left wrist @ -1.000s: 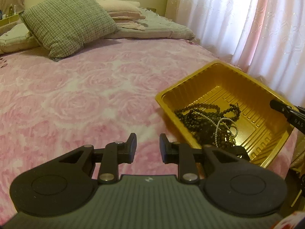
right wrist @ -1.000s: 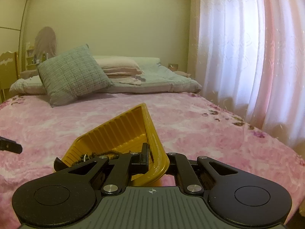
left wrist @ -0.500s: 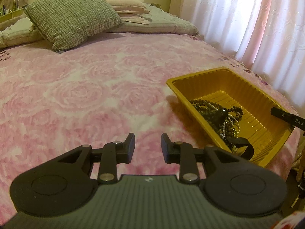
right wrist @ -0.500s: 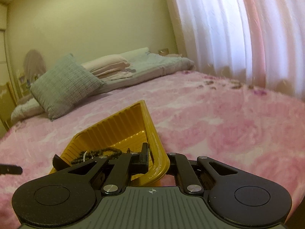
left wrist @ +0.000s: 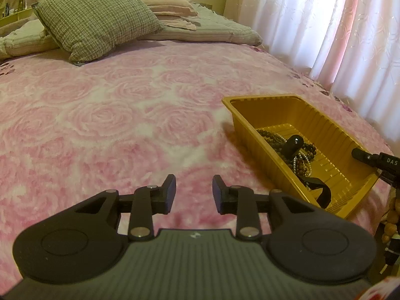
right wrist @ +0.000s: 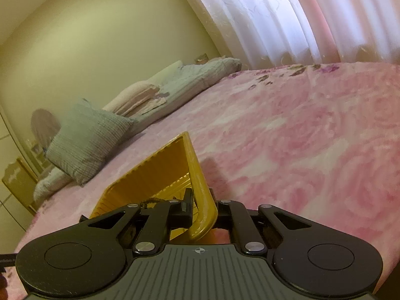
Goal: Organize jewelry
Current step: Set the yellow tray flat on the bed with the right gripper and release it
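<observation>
Jewelry (left wrist: 295, 153) may spill if the tilted tray (right wrist: 197, 187), clamped at its rim by right gripper (right wrist: 203, 211) fingers, slips; left gripper (left wrist: 193, 191) fingers apart, empty.

A bed (left wrist: 105, 115) fills most of the left wrist view, covered in a pink spread with a rose pattern. At upper left a green checked cushion (left wrist: 97, 17) leans on pale pillows (left wrist: 212, 31), with folded pink cloths (left wrist: 167, 2) behind it. Sheer white-and-pink curtains (left wrist: 325, 22) hang at upper right, daylight glowing through them. A plain yellowish wall (right wrist: 100, 40) fills the upper left of the right wrist view.
</observation>
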`<state>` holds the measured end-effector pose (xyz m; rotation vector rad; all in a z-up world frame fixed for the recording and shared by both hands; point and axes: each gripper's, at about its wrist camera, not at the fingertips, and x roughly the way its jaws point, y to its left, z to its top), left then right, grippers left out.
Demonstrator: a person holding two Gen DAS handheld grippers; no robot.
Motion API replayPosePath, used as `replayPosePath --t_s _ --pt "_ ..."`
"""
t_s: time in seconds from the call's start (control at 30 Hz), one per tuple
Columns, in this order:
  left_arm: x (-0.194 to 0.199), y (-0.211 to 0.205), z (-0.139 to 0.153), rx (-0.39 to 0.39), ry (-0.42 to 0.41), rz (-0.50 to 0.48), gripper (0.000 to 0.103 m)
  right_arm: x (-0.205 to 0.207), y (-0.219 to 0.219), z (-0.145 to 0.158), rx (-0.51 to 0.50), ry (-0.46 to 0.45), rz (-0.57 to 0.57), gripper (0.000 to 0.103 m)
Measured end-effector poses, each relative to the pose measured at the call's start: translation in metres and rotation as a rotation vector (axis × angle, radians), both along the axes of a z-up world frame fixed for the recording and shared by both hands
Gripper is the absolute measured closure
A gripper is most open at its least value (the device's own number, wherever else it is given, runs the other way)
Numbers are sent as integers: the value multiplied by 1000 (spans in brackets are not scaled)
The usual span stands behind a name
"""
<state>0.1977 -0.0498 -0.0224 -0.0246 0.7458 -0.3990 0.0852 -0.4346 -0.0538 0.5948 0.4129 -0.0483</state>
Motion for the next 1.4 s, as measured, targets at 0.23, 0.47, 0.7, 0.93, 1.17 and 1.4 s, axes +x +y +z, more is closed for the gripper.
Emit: replayPosePath --t_s 0.23,0.47,0.7,0.93,1.17,1.4 --pt "-5 5 2 -3 -7 27 60 -14 -16 0 99 -63 -80 29" --pt "-14 13 5 -5 -19 94 11 -26 -21 19 4 55 -219 18" --pt "-34 23 2 -22 -40 170 1 -37 -4 37 -38 129 -269 17" --pt "-61 31 8 -46 -83 192 1 -32 45 70 -218 104 -82 17" --pt "-84 37 19 -43 -71 179 1 -30 108 82 -328 123 142 17" --pt "-105 35 29 -26 -56 179 1 -33 149 71 -382 180 284 17"
